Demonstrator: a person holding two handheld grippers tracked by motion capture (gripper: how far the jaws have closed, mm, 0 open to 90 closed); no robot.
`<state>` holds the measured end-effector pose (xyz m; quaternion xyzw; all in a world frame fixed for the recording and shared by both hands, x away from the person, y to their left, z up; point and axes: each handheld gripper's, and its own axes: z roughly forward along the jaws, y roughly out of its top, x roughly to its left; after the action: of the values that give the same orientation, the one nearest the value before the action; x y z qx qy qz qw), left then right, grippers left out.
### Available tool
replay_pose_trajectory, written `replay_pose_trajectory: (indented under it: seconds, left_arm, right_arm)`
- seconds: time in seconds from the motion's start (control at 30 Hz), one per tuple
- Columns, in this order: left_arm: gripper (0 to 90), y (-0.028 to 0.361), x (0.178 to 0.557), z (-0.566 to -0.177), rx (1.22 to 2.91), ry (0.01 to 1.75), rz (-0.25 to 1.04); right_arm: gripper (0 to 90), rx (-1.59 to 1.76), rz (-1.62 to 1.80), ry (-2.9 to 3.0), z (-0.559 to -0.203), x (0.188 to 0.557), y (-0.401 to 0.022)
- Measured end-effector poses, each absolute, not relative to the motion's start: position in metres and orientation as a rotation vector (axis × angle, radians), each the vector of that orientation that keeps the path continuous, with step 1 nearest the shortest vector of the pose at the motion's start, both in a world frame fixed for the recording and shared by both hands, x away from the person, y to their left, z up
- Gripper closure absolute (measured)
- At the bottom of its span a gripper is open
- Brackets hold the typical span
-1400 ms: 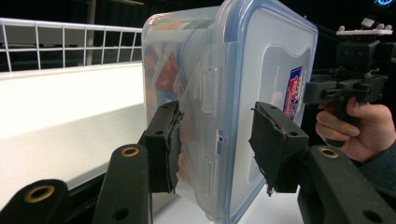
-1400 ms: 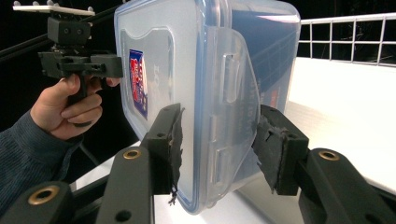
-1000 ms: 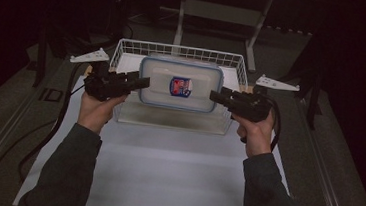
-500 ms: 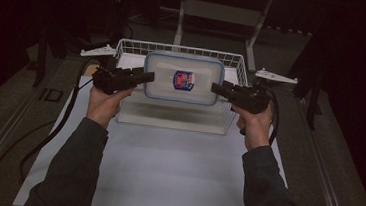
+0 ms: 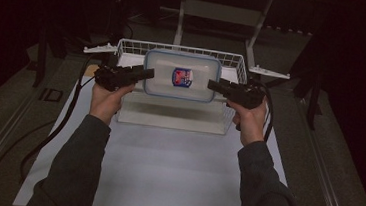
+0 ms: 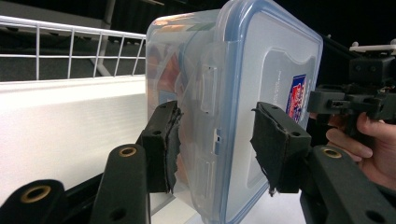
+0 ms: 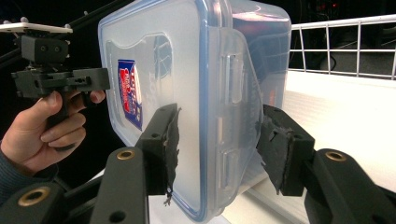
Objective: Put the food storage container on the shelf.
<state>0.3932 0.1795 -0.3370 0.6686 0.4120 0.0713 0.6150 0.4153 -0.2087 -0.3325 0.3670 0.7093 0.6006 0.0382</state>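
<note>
A clear plastic container (image 5: 182, 76) with a blue-rimmed lid and a red-and-blue label hangs in the air over a white wire basket (image 5: 126, 45). My left gripper (image 5: 148, 73) is shut on its left short end and my right gripper (image 5: 211, 84) on its right short end. In the left gripper view the jaws of my left gripper (image 6: 215, 140) straddle the container (image 6: 261, 70), one pad on the body and one on the lid. In the right gripper view my right gripper (image 7: 217, 140) clamps the container (image 7: 163, 60) the same way.
The basket stands at the far end of a white sheet (image 5: 165, 166) on the table; its wire rim (image 6: 70, 46) (image 7: 345, 42) runs behind the container. Cables trail from both grippers. Dark stands and floor surround the table.
Both grippers have carried the container away from the person, farther over the basket. The hold on both ends is unchanged.
</note>
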Motion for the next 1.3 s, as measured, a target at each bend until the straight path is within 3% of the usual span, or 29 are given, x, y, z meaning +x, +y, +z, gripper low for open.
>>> replay_pose_trajectory:
  seconds: [0.47, 0.77, 1.2, 1.3]
  left_arm:
    - [50.8, 0.179, 0.396, -0.336, 1.501, 0.998, 0.158]
    - [46.3, 0.177, 0.397, -0.336, 1.511, 1.031, 0.234]
    - [52.6, 0.174, 0.401, -0.343, 1.576, 1.045, 0.264]
    - [52.0, 0.174, 0.401, -0.343, 1.543, 1.040, 0.246]
  right_arm:
    - [48.6, 1.198, 1.869, 2.164, -0.334, 0.425, -0.207]
    - [49.7, 1.192, 1.853, 2.153, -0.334, 0.426, -0.201]
    - [41.8, 1.296, 1.820, 2.067, -0.333, 0.435, -0.196]
    - [46.0, 1.316, 1.775, 2.045, -0.331, 0.437, -0.196]
